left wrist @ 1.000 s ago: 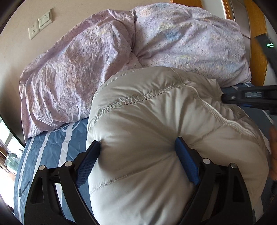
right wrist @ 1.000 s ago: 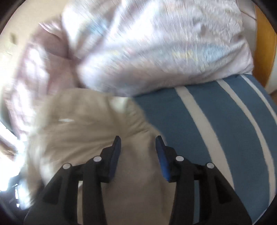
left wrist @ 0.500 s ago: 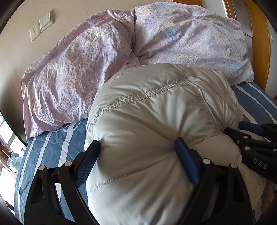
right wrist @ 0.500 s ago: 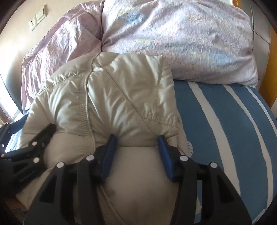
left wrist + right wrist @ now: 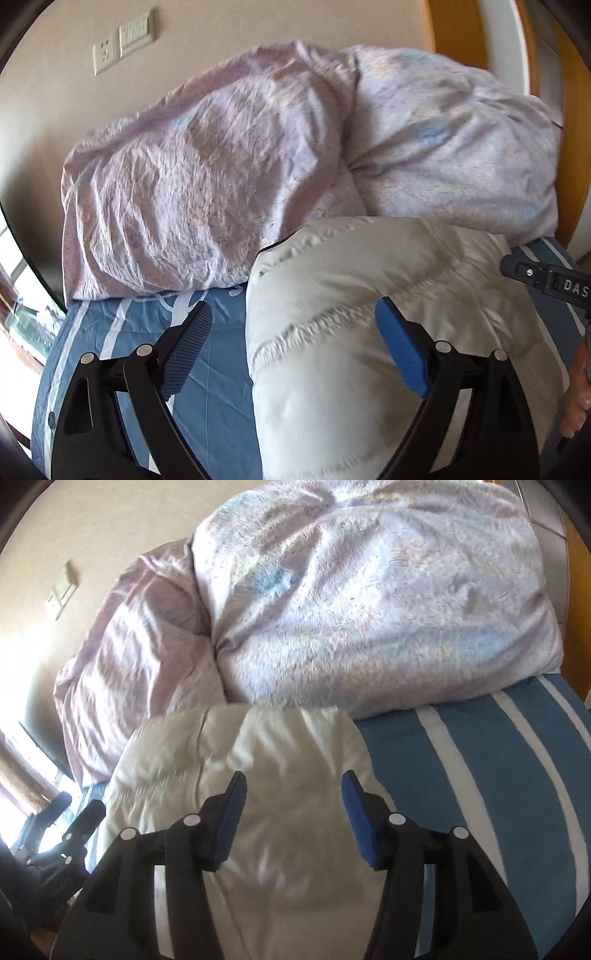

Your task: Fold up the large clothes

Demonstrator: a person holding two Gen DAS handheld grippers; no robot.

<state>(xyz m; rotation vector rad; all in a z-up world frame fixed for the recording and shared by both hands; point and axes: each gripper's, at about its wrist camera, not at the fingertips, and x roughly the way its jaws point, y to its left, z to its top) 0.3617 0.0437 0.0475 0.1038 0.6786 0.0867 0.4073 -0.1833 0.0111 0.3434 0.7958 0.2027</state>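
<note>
A puffy cream-white down jacket (image 5: pixel 369 314) lies bunched on a blue bed sheet with white stripes (image 5: pixel 207 369). It also shows in the right wrist view (image 5: pixel 258 775). My left gripper (image 5: pixel 291 343) is open, jaws wide: its right finger rests on the jacket, its left finger is over the sheet. My right gripper (image 5: pixel 293 812) is open above the jacket, nothing between its pads. The right gripper's black body shows at the right edge of the left wrist view (image 5: pixel 546 280). The left gripper shows at the lower left of the right wrist view (image 5: pixel 62 842).
A crumpled lilac duvet (image 5: pixel 221 184) is piled behind the jacket against the wall; it also fills the top of the right wrist view (image 5: pixel 369 602). A socket and switch plate (image 5: pixel 122 40) is on the wall. A wooden frame (image 5: pixel 576 147) stands at the right.
Both grippers have drawn back from the jacket. The left one shifted left, so its left finger is now off the jacket. The right gripper's jaws opened wider.
</note>
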